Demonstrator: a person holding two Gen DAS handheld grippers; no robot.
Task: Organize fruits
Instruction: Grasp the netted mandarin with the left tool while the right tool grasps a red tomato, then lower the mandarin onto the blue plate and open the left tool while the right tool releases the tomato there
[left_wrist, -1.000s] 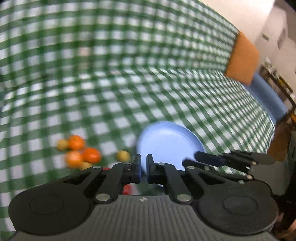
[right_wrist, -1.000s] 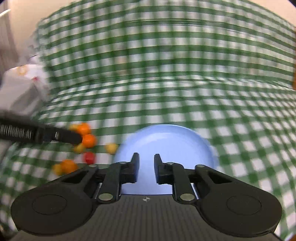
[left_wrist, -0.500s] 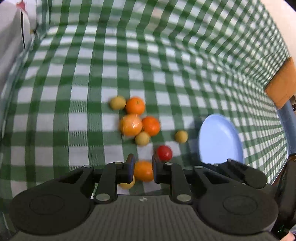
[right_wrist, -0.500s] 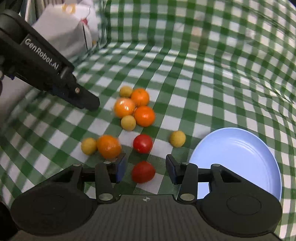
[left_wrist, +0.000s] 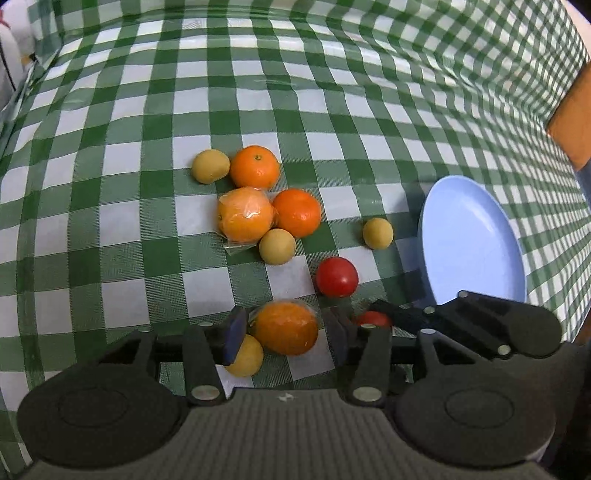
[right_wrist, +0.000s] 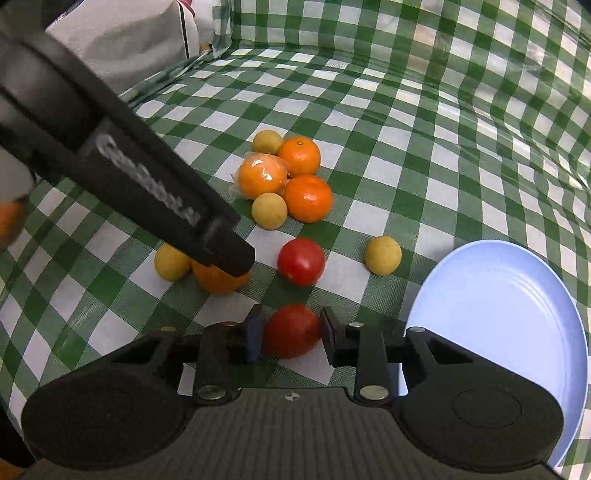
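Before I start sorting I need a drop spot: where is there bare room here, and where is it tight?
The blue plate holds nothing. Bare checked cloth lies beyond the fruit cluster, and between the lone yellow fruit and the plate. It is tight around the orange pile and near both grippers, left and right, each straddling a fruit.

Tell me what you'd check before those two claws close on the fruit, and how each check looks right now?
1. Left gripper open around the wrapped orange: ok, a finger on each side.
2. Right gripper open around the near tomato: ok, centred between the fingers.
3. Small yellow fruit clear of the left grasp: not ok, it sits against the orange by one finger.
4. Blue plate free to take fruit: ok, nothing on the part in view.
5. Grippers clear of each other: cannot tell, they work close together.
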